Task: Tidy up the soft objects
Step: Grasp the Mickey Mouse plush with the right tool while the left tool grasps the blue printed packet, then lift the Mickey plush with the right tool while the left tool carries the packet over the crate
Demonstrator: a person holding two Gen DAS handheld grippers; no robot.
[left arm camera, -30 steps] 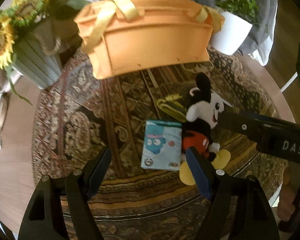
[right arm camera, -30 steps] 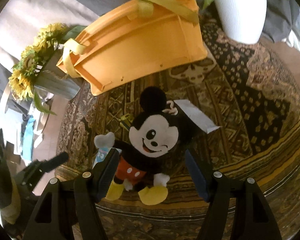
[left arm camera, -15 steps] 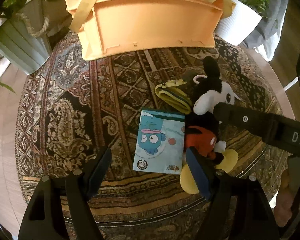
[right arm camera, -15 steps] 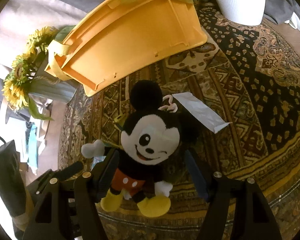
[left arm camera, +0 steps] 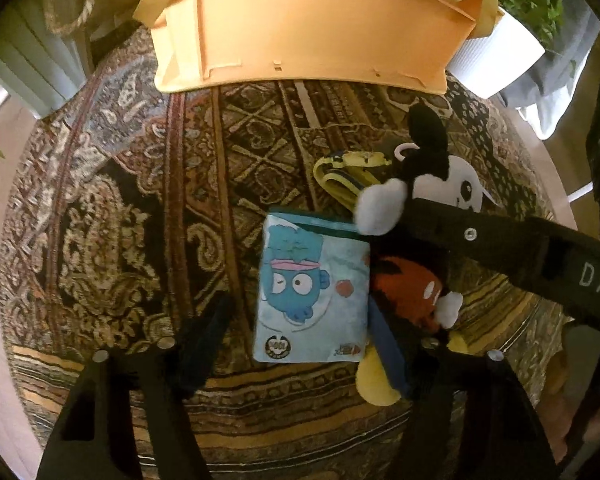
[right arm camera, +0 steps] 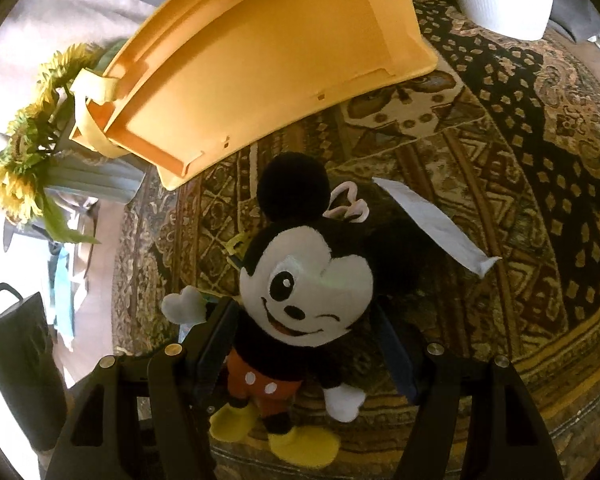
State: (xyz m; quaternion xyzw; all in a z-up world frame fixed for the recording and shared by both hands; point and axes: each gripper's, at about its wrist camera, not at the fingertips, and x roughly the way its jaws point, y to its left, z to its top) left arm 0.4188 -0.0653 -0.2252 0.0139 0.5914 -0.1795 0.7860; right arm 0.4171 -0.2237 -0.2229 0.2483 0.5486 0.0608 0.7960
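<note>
A Mickey Mouse plush (right arm camera: pixel 300 312) lies face up on the patterned cloth, and it also shows in the left wrist view (left arm camera: pixel 424 248). My right gripper (right arm camera: pixel 304 336) is open, its fingers on either side of the plush's body. A light blue soft pouch (left arm camera: pixel 312 292) with a blue cartoon face lies left of the plush. My left gripper (left arm camera: pixel 296 336) is open, low over the pouch, with its fingers on either side of it. An orange fabric basket (left arm camera: pixel 312 28) stands at the back, also in the right wrist view (right arm camera: pixel 260 64).
A yellow strap item (left arm camera: pixel 348 176) lies behind the pouch. A white paper tag (right arm camera: pixel 436 228) lies beside the plush's head. A white plant pot (left arm camera: pixel 496 56) stands back right, a sunflower pot (right arm camera: pixel 60 160) back left. The round table's edge (left arm camera: pixel 556 184) is near.
Both grippers have moved down and forward. The left has closed in over the pouch, the right over the plush. Both stay open.
</note>
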